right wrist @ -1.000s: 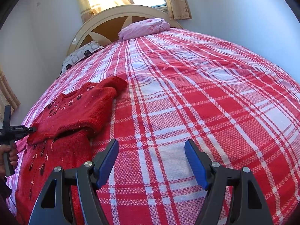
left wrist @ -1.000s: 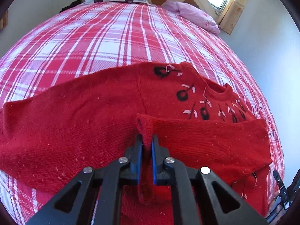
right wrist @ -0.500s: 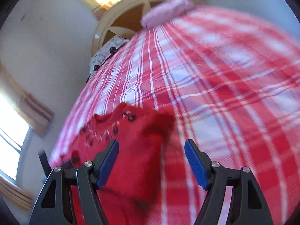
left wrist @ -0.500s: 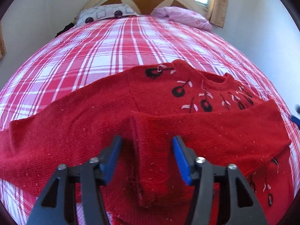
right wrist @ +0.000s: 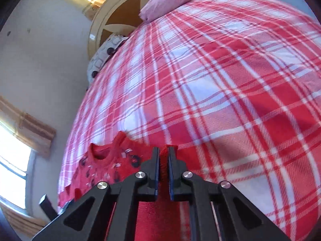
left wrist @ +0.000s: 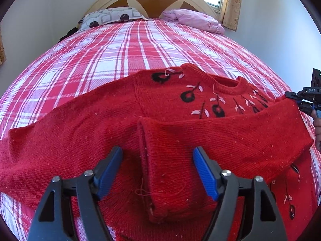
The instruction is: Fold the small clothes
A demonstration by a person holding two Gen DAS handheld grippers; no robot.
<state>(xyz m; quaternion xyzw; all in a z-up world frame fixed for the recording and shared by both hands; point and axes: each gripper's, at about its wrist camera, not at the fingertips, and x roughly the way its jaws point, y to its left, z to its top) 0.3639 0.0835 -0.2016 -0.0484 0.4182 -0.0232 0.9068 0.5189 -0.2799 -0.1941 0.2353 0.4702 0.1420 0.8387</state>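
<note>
With the left gripper (left wrist: 157,169) spread wide over the folded sleeve (left wrist: 200,138) of the red sweater (left wrist: 100,128) lying on the near bed (left wrist: 140,46), the right gripper (right wrist: 164,169), clenched on what looks like the sweater's right edge, may drag that loose fold askew.

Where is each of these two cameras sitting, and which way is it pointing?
Left wrist: rides the left claw, open above the red sweater, facing the headboard; the other claw and a hand show at the right edge.
Right wrist: rides the right claw, shut on the sweater's edge, tilted, facing up the plaid bed.
Shared: sweater, bed, headboard, pink pillow.
</note>
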